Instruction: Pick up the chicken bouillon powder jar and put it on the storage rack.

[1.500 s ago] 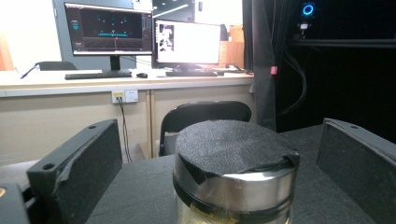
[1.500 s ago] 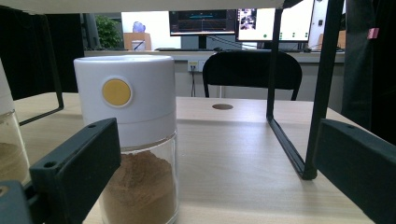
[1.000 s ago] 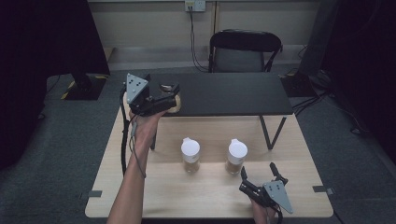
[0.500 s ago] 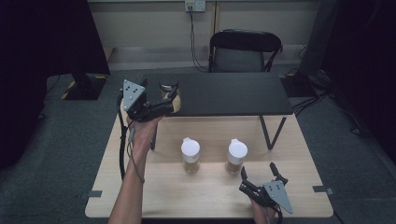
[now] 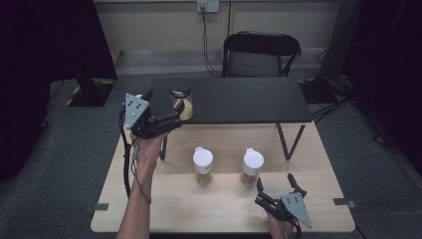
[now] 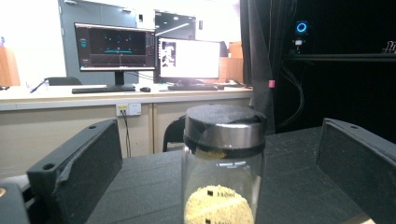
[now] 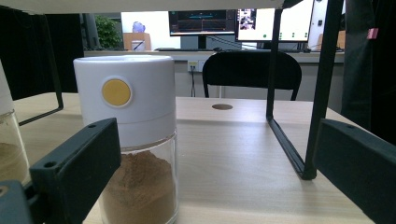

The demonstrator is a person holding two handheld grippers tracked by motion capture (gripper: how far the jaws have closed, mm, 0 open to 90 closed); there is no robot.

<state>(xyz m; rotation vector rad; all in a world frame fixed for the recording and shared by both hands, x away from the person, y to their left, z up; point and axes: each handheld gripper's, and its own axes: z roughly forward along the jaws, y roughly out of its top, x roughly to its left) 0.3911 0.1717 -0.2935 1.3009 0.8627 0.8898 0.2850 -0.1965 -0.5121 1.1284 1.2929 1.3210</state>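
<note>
A glass jar (image 5: 182, 104) with a black lid and yellow powder stands on the left end of the black raised shelf (image 5: 239, 99). My left gripper (image 5: 166, 110) is open just in front of it. In the left gripper view the jar (image 6: 223, 163) stands between the spread jaws of the left gripper (image 6: 219, 135), touching neither. Two white-capped jars of brown powder (image 5: 203, 165) (image 5: 252, 166) stand on the wooden table (image 5: 164, 209). My right gripper (image 5: 275, 182) is open near the front edge. One white-capped jar (image 7: 127, 130) stands close by the left jaw of the right gripper (image 7: 219, 140).
The shelf's black metal legs (image 7: 322, 84) rise to the right of the white-capped jars. A black chair (image 5: 261, 55) stands behind the table. A second jar shows at the left edge (image 7: 7, 144) of the right gripper view.
My left gripper has drawn back from the shelf toward the person, and the black-lidded jar has stayed in place. The right gripper has not moved.
</note>
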